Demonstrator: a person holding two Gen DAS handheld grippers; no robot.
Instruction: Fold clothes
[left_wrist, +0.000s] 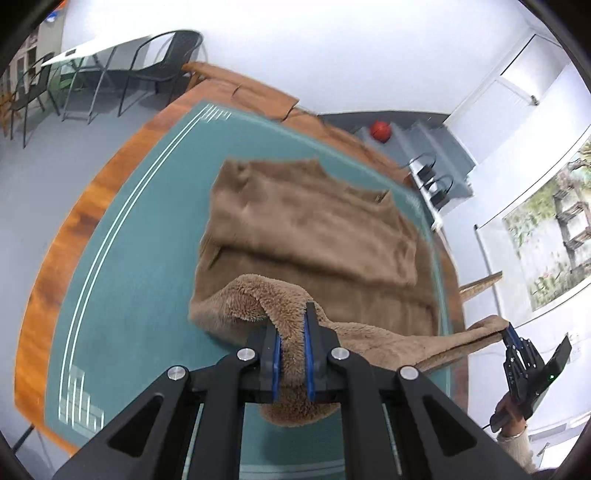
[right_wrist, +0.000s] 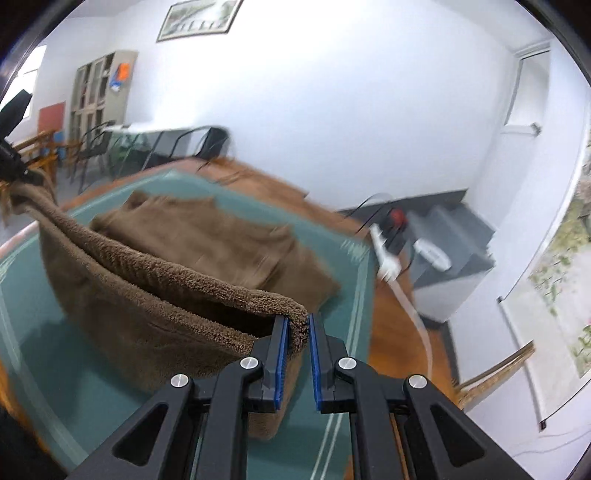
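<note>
Both blue-padded claws, left claw (left_wrist: 291, 325) and right claw (right_wrist: 297, 334), pinch the fuzzy brown fleece garment (left_wrist: 310, 229).

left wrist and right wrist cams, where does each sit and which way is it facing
Left wrist: on the left gripper, looking along its fingers over the fluffy brown garment on the teal table mat; the right gripper and holding hand show far right.
Right wrist: on the right gripper, facing the same garment; the left gripper shows far left.
Shared: garment, mat, red ball.
</note>
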